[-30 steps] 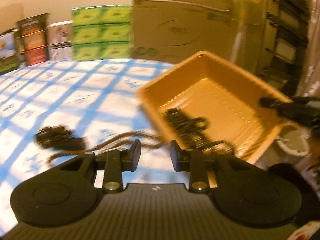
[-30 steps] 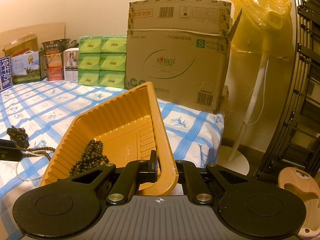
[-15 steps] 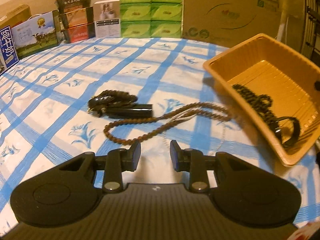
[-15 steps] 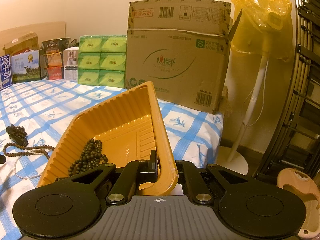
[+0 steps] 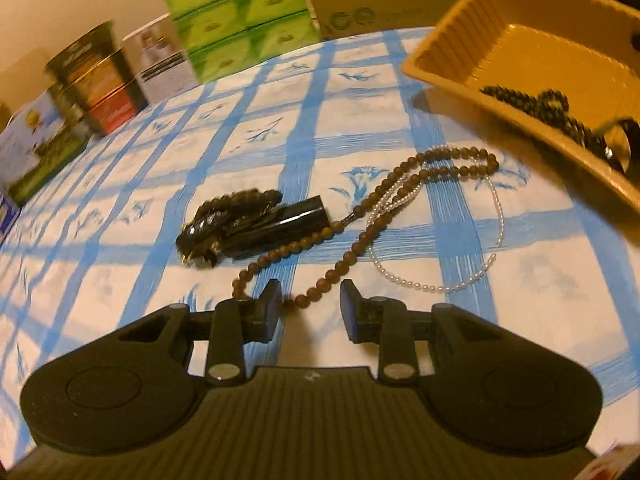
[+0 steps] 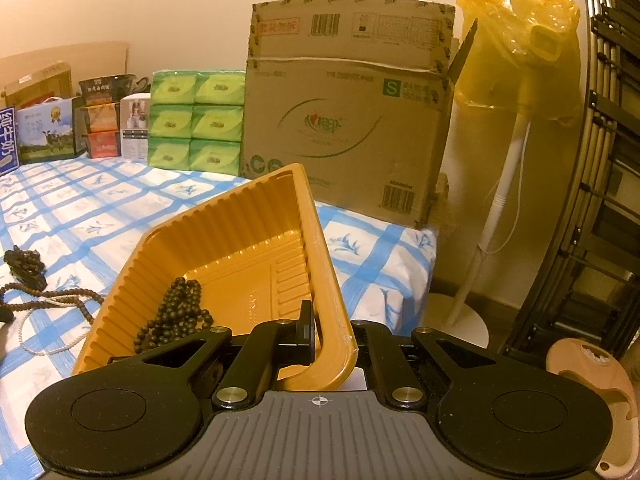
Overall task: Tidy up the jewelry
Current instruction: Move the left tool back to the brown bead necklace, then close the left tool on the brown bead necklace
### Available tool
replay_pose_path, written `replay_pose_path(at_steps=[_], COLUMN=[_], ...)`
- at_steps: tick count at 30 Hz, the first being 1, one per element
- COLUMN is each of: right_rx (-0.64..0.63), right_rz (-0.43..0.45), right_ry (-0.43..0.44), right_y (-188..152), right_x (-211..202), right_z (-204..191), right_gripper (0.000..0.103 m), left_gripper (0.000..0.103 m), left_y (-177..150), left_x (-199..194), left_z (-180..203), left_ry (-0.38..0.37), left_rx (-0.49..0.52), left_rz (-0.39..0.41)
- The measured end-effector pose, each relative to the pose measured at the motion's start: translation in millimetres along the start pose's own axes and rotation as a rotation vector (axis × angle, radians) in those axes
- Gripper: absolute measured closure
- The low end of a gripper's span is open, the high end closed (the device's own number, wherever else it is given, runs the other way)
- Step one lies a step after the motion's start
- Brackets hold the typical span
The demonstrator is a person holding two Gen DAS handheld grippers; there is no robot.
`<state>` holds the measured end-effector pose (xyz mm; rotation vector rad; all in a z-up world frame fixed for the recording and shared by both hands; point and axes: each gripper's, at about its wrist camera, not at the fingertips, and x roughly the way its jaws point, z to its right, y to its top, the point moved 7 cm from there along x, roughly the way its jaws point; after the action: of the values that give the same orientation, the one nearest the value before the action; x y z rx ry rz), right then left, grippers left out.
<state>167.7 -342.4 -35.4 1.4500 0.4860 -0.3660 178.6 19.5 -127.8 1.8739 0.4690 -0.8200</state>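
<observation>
- The orange tray (image 6: 224,236) serves as the landmark; it rests on the blue-checked tablecloth (image 5: 304,96) near the table's corner, tilted up on the gripped side.
- The right gripper (image 6: 332,340) is clamped on the tray's near corner rim, 1 finger inside the wall and 1 outside, jaws closed tight against the plastic.
- Inside the tray lies a heap of dark beads (image 6: 174,312), just left of that inner finger; a black ring-shaped piece (image 5: 624,148) lies beside them.
- The left gripper (image 5: 310,312) hovers low over the cloth, left of the tray, its jaws partly open with nothing pinched.
- A brown bead necklace (image 5: 360,236) stretches from just beside the tray's left wall down to the left gripper; its near loop lies right at the gap between the 2 fingertips, touching or almost touching the left one.
- A thin pearl strand (image 5: 440,284) overlaps the brown one, between the tray and the right fingertip.
- Farther from the tray, a black cylinder (image 5: 288,224) with a dark bead bracelet (image 5: 236,204) bunched on it lies on the cloth.
</observation>
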Motion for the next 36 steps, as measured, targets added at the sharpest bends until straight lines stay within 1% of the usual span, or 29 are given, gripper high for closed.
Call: replay_pose_path(at_steps=[2,5,7,9,10,11,12,13,15,16,18,23,28,36], right_rx=[-0.001,-0.001,-0.001,-0.001,-0.002,-0.001,-0.001,-0.001,0.0,0.0,0.0,0.003,0.003,0.003], right_rz=[-0.001,-0.005,-0.006,-0.005,-0.005,-0.006,-0.006,-0.006,-0.006,-0.006,-0.003,0.001,0.004,0.01], right_ry=[-0.003,-0.005,-0.006,-0.006,-0.006,-0.006,-0.007,-0.006,-0.005,-0.005,-0.005,-0.005,-0.004,-0.005], right_y=[-0.1,-0.3,-0.6,-0.6,-0.6,-0.6,-0.7,-0.7,-0.7,-0.7,-0.3,1.0,3.1,4.4], right_x=[0.2,1.0,1.0,1.0,1.1,1.2,1.3,1.2,1.1,1.1,0.8,0.2,-1.1,-3.0], right_z=[-0.8,-0.5,-0.4,-0.4,-0.4,-0.3,0.1,-0.4,-0.4,-0.6,-1.2,-1.8,-3.9,-7.6], right_gripper=[0.097,0.097,0.097,0.097,0.097,0.097,0.097,0.097,0.097,0.097,0.097,0.097,0.097,0.097], left_gripper=[0.074,0.074,0.075,0.076,0.082,0.086,0.093,0.097,0.097,0.097,0.097,0.097,0.097,0.097], left_y=[2.0,4.1,5.8,8.0,8.6,9.5,10.4,10.8,10.9,11.1,13.8,33.2,65.7,120.3], left_x=[2.9,7.9,11.7,15.0,15.4,15.5,15.1,14.0,9.0,5.1,-6.2,-40.5,-74.3,-125.3], left_z=[0.9,2.6,-0.2,-4.5,-5.3,-4.5,-3.2,-0.5,3.6,4.4,2.7,-13.5,-27.3,-40.4], left_ry=[-0.006,-0.039,-0.075,-0.11,-0.131,-0.154,-0.166,-0.164,-0.152,-0.163,-0.183,-0.174,-0.156,-0.166], left_rx=[0.059,0.139,0.144,0.122,0.106,0.094,0.091,0.102,0.112,0.095,0.045,-0.054,-0.088,-0.108], left_rz=[0.002,-0.01,-0.033,-0.06,-0.075,-0.087,-0.095,-0.103,-0.105,-0.099,-0.07,0.02,0.107,0.241])
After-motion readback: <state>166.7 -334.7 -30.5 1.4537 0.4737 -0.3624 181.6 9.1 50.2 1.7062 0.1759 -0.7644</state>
